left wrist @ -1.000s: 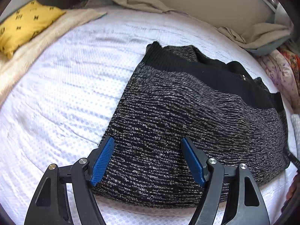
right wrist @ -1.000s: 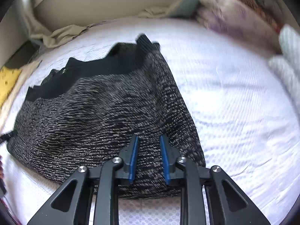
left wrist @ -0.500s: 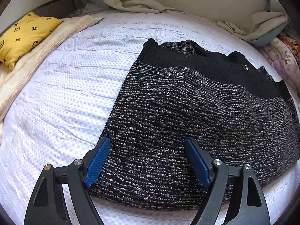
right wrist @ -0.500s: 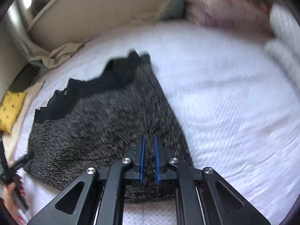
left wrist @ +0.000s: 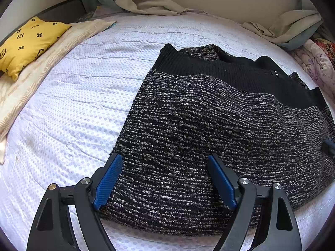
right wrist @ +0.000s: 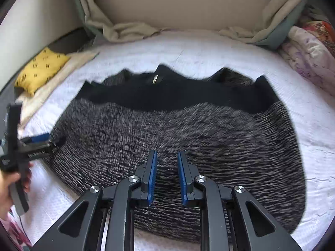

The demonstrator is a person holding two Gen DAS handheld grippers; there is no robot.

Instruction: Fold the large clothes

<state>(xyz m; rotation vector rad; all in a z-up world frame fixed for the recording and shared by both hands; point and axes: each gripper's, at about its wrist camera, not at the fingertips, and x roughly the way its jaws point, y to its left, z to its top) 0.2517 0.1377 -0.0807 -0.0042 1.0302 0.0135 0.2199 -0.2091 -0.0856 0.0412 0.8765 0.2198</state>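
**Left wrist view: sweater laid flat, both grippers free above its near edge**

Left wrist view shows the left gripper (left wrist: 165,179) with its jaws spread wide and nothing between them, poised over the near left corner of the sweater (left wrist: 209,129). The sweater lies partly folded on the white mattress (left wrist: 73,104), its speckled grey body toward the cameras and its black band on the far side. A yellow cushion (left wrist: 27,41) sits well to the far left of the sweater, and rumpled beige sheets (left wrist: 146,2) lie beyond it against the wall. In the right wrist view the right gripper (right wrist: 167,177) hovers over the middle of the sweater's near edge, jaws parted by a narrow gap and holding nothing; that picture is motion-blurred.

Judgement on the step in hand: the next fold appears to need a fresh grip. It would go best if each gripper pinches all layers at a near corner of the sweater, so the thick knit lifts as one sheet, and both rise together to keep the edge straight.

Compared with half a second ago, the right gripper's jaws stand farther apart, and its view now takes in the whole sweater from the centre, not its right side. The left gripper's spread is unchanged.
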